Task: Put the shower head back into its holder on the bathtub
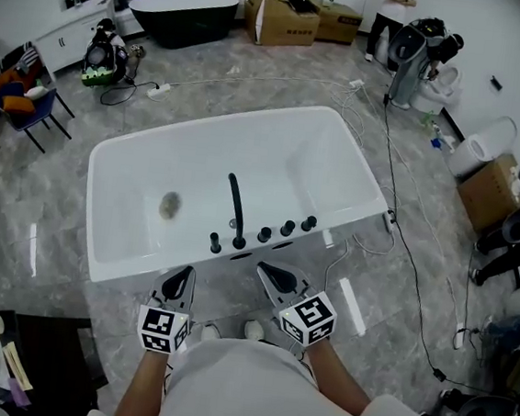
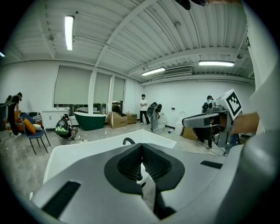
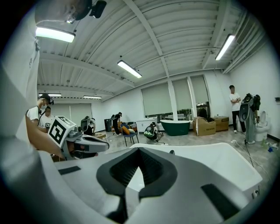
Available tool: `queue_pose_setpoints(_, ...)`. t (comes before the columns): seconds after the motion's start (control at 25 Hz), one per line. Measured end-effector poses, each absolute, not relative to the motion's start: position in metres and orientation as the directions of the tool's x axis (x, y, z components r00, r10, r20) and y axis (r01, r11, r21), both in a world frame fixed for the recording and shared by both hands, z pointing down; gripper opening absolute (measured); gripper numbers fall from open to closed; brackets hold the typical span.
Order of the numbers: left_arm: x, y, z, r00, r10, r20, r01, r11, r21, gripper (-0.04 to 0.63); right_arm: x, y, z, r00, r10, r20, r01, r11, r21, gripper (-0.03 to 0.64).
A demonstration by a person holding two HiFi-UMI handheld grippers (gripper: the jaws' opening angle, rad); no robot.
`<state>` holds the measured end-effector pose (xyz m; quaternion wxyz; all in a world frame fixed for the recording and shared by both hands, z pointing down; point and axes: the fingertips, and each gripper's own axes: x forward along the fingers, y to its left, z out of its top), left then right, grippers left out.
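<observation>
Shower head: probably the short black post (image 1: 215, 242) at the left end of the row of fittings, though it is too small here to be sure.
Where it is: on the near rim of the bathtub (image 1: 127, 156), just left of the curved spout (image 1: 235, 207). It seems already seated, and the holder cannot be told apart from its foot.
Long axis: upright, standing straight off the rim with its top end up. Which way the spray face looks cannot be told.
How it will handle: by my judgement rigid, smooth and rather slippery, light in itself, with a hose that would drag on it once lifted.
Where to take hold: across the middle of the shaft, squeezing from both sides, not at the tip.
Neighbours: three round knobs (image 1: 287, 228) run on to the right of the spout. The drain (image 1: 170, 204) lies in the dry basin beyond.
Left tongs (image 1: 178, 282): closed on nothing, tips meeting, low before the rim and apart from the post.
Right tongs (image 1: 272, 273): likewise closed and empty, just short of the rim below the knobs.
Around: grey floor (image 1: 282, 85), with a cable (image 1: 405, 236) trailing past the tub's right side.
</observation>
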<state>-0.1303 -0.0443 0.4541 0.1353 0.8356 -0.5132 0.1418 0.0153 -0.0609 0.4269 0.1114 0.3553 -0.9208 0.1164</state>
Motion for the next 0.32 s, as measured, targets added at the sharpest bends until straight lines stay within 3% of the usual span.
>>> queue_pose_setpoints(0.32, -0.1378, -0.0454, 0.4527, 0.428, -0.820, 0.379, -0.897, -0.437, 0.068, 0.012, 0.0108, -0.0619, 0.4259, -0.716, -0.635, 0.290, -0.686, 0.717, -0.125, 0.017)
